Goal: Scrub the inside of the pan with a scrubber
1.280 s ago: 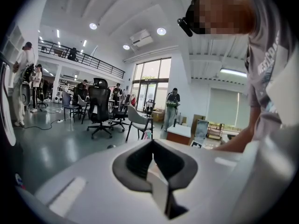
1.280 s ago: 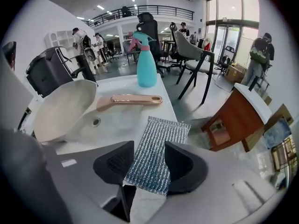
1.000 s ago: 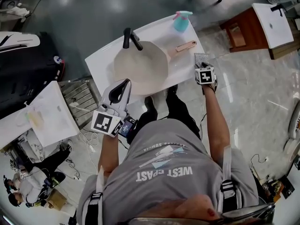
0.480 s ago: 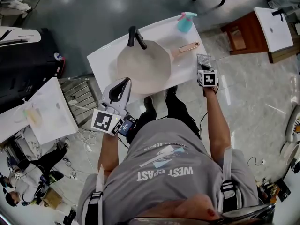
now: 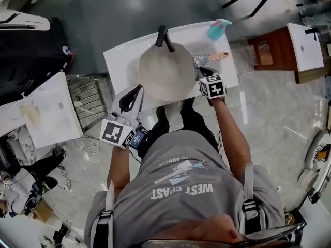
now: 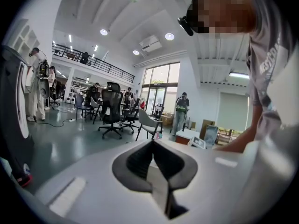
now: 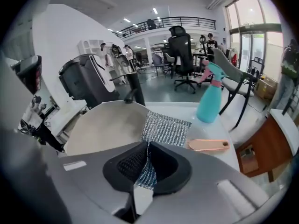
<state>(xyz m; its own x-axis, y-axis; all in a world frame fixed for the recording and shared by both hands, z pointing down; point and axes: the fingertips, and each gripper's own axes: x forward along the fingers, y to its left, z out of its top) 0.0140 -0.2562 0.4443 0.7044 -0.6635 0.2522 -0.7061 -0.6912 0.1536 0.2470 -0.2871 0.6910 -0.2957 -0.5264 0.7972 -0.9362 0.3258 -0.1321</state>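
A wide, pale pan [image 5: 165,74] [image 7: 103,127] rests on the white counter [image 5: 121,61], its copper handle [image 5: 220,56] [image 7: 209,145] pointing right. My right gripper [image 5: 202,71] [image 7: 145,160] hovers at the pan's right rim. It pinches a silver mesh scrubber [image 5: 200,61] [image 7: 166,129], which sticks out past the fingertips over the rim. Its jaws are opening slightly, and the mesh is still caught between the pads. My left gripper [image 5: 132,98] [image 6: 152,160] is held off the counter's near-left edge, shut and empty, pointing out into the room.
A black faucet [image 5: 164,36] [image 7: 133,91] rises behind the pan. A teal spray bottle [image 5: 217,29] [image 7: 209,99] stands at the counter's far right corner. A brown side table [image 5: 271,50] is on the floor to the right, and a white table [image 5: 46,112] to the left.
The right gripper closed on the scrubber at the counter's right edge and carried it left to the pan's rim. The left gripper stayed where it was.
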